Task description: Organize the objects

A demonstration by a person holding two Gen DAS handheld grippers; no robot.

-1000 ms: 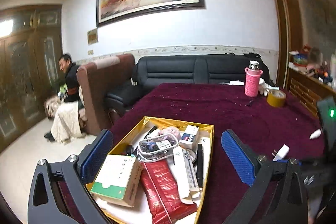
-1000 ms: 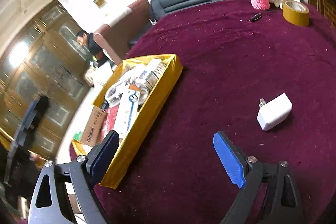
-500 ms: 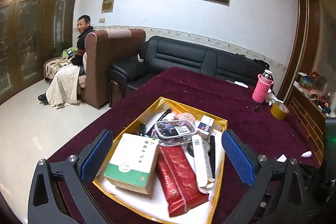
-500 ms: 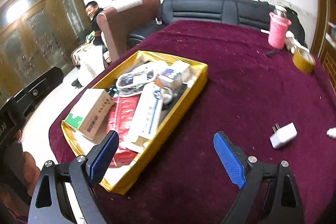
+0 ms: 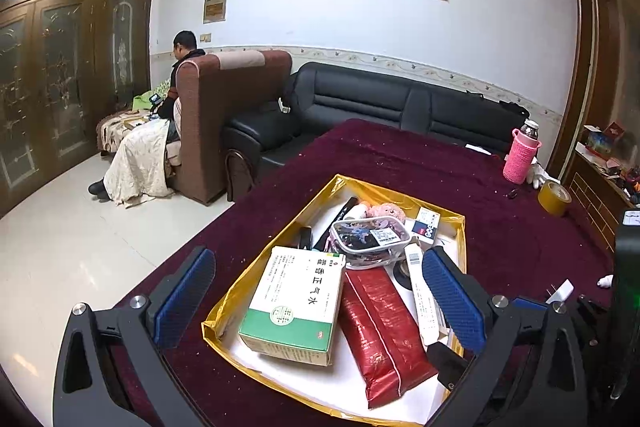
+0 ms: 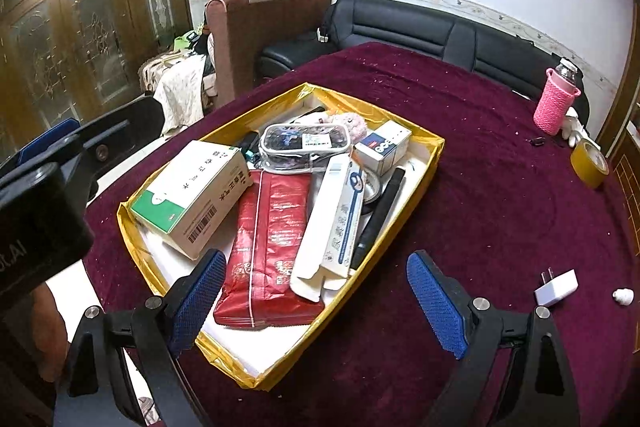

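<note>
A gold-rimmed tray (image 5: 276, 259) (image 6: 420, 137) full of items lies on the dark red table. Inside are a green-and-white box (image 5: 296, 303) (image 6: 192, 195), a red packet (image 5: 384, 327) (image 6: 272, 239), a long white carton (image 6: 340, 215), a clear pouch (image 5: 368, 239) (image 6: 304, 143) and a small white-and-blue box (image 6: 384, 145). My left gripper (image 5: 316, 301) hovers open over the tray's near end. Open too, my right gripper (image 6: 316, 303) hangs above the tray's near corner. A white plug adapter (image 6: 558, 285) and a small white cap (image 6: 623, 295) lie on the cloth to the right.
A pink-sleeved bottle (image 6: 556, 103) and a yellow tape roll (image 6: 590, 163) stand at the table's far right. Behind the table are a black sofa (image 5: 380, 107) and a brown armchair (image 5: 224, 115) with a person (image 5: 184, 67) seated beyond it.
Both grippers have swung left and moved toward the tray, which now fills more of each view. The plug adapter has slid to the right edge of the right wrist view.
</note>
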